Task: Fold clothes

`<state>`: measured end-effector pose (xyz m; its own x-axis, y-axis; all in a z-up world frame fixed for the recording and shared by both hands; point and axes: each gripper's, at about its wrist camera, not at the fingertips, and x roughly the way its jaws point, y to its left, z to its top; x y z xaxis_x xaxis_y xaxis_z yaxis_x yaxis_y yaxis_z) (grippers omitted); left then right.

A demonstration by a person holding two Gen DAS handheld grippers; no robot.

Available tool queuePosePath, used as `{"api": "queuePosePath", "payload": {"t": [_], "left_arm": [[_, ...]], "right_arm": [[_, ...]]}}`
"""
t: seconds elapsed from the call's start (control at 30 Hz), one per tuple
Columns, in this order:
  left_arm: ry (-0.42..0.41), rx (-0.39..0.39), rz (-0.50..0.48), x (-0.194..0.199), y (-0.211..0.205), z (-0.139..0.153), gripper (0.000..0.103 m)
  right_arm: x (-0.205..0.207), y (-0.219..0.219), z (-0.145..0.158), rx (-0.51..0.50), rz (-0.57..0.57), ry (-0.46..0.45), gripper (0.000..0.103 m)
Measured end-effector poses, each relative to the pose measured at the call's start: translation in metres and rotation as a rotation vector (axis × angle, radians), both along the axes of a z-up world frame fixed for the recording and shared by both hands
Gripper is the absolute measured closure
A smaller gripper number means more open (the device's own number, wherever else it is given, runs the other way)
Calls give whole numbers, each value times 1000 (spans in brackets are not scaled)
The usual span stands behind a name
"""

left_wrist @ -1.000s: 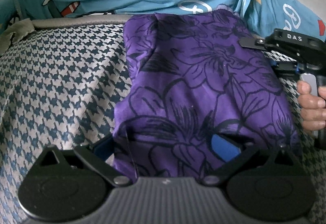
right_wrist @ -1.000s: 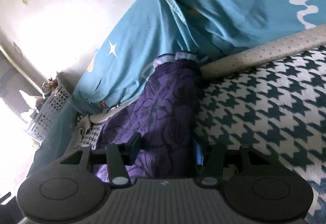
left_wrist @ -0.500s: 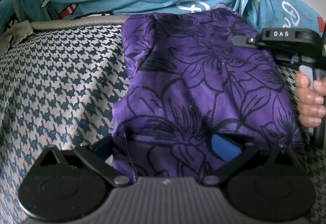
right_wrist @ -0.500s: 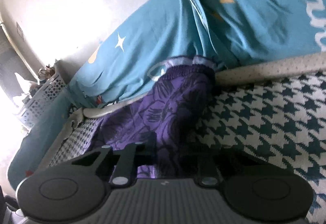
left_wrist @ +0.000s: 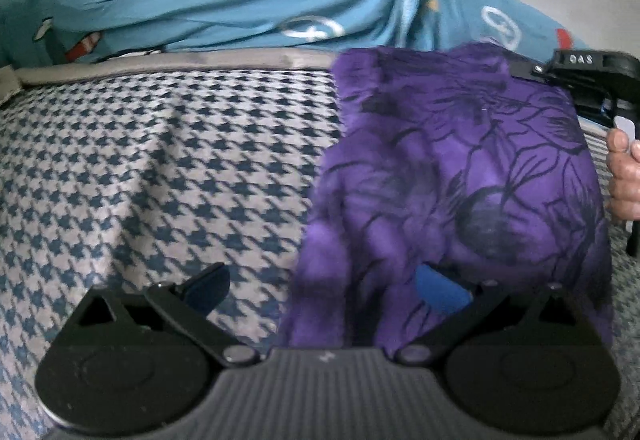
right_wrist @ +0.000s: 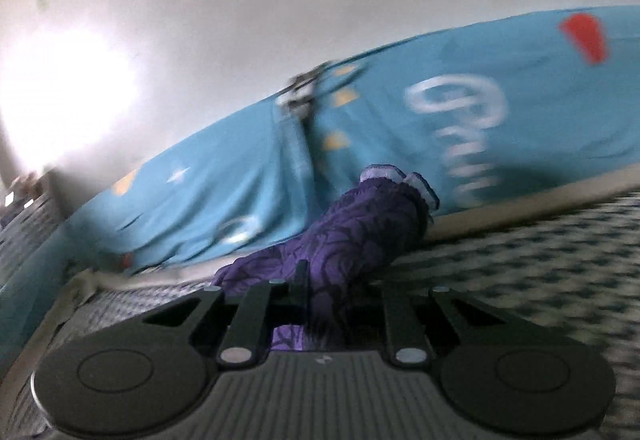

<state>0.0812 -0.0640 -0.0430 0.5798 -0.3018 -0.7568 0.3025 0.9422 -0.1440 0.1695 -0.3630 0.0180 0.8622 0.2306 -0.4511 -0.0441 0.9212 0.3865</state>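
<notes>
Now the left gripper (left_wrist: pixel 324 288) has its 2 fingers spread wide, 1 over the houndstooth cover (left_wrist: pixel 160 167), the other against the purple floral garment (left_wrist: pixel 460 179) lying at the right. Farther right, the right gripper (right_wrist: pixel 320 304) pinches that garment's edge, near the blue bedding (right_wrist: pixel 400 143).

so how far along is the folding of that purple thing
Done: the purple floral garment already lies as a narrow folded strip on the houndstooth cover. In hand: the right hand-held gripper is shut on one end; the left hand-held gripper is open at its edge. Left: the final fold.
</notes>
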Motion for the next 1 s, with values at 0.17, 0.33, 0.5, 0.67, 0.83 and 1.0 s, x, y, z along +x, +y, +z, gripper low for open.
{"api": "queuePosePath", "payload": {"t": [0.17,0.33,0.5,0.67,0.83,1.0], "left_arm": [[0,-43,-51,-4,-4,2,0],[-16,-103,-94,-9,-7,9,0],[-58,-102,-110,-17,-10,14,0],[-83,-121,-87,-24,-3,18,0],[-107,-141,-64,-31,4,22,0],[-85,-148,-37,-41,8,18,0]], "right_arm": [[-35,-56,6,-31,-181,15,87],[-76,-100,9,-74,-337,25,87],[-113,-135,7,-133,-486,70,87],[-128,-161,-11,-131,-517,155,84],[-140,-175,-11,-104,-531,182,72],[-156,-176,1,-71,-541,168,70]]}}
